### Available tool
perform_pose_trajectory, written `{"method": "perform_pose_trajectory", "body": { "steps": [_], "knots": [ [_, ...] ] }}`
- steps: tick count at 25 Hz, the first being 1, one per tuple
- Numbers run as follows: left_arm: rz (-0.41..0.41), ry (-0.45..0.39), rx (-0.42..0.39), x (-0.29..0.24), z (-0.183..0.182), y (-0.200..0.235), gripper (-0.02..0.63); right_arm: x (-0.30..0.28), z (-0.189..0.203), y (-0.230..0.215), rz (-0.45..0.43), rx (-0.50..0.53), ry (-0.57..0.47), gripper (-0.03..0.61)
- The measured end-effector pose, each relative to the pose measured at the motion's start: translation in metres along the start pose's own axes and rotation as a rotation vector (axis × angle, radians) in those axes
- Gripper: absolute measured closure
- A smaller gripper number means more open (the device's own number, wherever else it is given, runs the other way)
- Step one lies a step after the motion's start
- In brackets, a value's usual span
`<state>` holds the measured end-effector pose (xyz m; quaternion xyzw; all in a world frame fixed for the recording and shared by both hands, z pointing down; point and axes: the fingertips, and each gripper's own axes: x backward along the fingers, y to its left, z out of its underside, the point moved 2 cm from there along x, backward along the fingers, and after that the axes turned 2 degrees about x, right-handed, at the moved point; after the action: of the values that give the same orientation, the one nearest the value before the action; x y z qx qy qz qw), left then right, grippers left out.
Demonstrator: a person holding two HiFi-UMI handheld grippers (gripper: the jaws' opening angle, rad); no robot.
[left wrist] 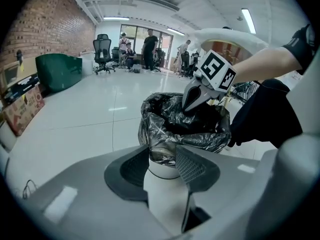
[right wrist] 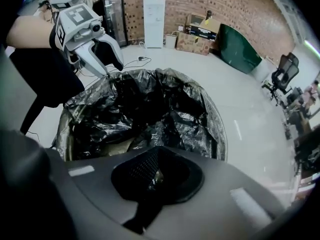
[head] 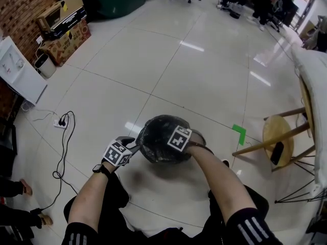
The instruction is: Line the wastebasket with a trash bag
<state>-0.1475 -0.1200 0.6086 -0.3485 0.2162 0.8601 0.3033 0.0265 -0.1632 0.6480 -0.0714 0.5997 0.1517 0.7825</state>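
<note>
I find the trash bag point(head: 159, 136) at the lower centre of the head view. It is black and crinkled, and it sits in the wastebasket point(left wrist: 163, 171) on the pale tiled floor point(head: 204, 75). In the left gripper view the bag's film is folded out over the rim and hangs a short way down the basket's white wall.

The left gripper point(left wrist: 162, 152) is at the near side of the rim, at the bottom centre of its own view. Its fingers are spread, with the turned-over bag edge and the white wall between them. I see no pad pressing on either.

The right gripper point(right wrist: 155, 173) points steeply down over the basket's mouth, with the rumpled inside of the bag filling the middle of its view. Its fingers are pressed together. A small shiny speck shows where they meet, and I cannot tell whether it is bag film. In the left gripper view the tips of this gripper are at the far rim, against the black film.

A green tape mark point(head: 239, 133) is on the floor to the right of the basket. A wooden stool point(head: 278, 138) stands further right, and a power strip point(head: 61, 122) with its cable lies at the left.
</note>
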Motion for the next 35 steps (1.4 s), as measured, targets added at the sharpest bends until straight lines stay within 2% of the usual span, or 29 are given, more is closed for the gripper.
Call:
{"method": "perform_pose_trajectory", "body": {
  "steps": [3, 8, 14, 19, 23, 29, 31, 34, 35],
  "knots": [
    [-0.01, -0.019, -0.011, 0.0, -0.005, 0.0, 0.457, 0.002, -0.006, -0.003, 0.034, 0.031, -0.013, 0.572],
    [-0.043, -0.077, -0.046, 0.025, -0.035, 0.006, 0.457, 0.062, -0.027, -0.013, 0.094, -0.034, -0.227, 0.572],
    [-0.061, -0.151, -0.114, 0.078, -0.088, -0.016, 0.446, 0.17, -0.037, 0.015, 0.003, -0.205, -0.516, 0.572],
    [-0.051, -0.252, -0.084, 0.122, -0.123, -0.062, 0.44, 0.253, -0.031, 0.048, 0.008, -0.306, -0.722, 0.572],
    [-0.032, -0.278, -0.064, 0.14, -0.113, -0.093, 0.435, 0.284, -0.01, 0.071, 0.036, -0.36, -0.797, 0.572],
    [-0.006, -0.228, -0.138, 0.133, -0.092, -0.117, 0.431, 0.279, 0.019, 0.069, 0.047, -0.496, -0.897, 0.572],
    [-0.007, -0.211, -0.187, 0.124, -0.09, -0.121, 0.433, 0.272, 0.015, 0.063, 0.056, -0.491, -0.898, 0.572],
    [-0.015, -0.144, -0.312, 0.107, -0.082, -0.126, 0.431, 0.261, 0.008, 0.066, 0.049, -0.436, -0.863, 0.572],
    [-0.011, -0.132, -0.325, 0.104, -0.081, -0.126, 0.428, 0.259, 0.006, 0.068, 0.039, -0.422, -0.856, 0.572]
  ]
}}
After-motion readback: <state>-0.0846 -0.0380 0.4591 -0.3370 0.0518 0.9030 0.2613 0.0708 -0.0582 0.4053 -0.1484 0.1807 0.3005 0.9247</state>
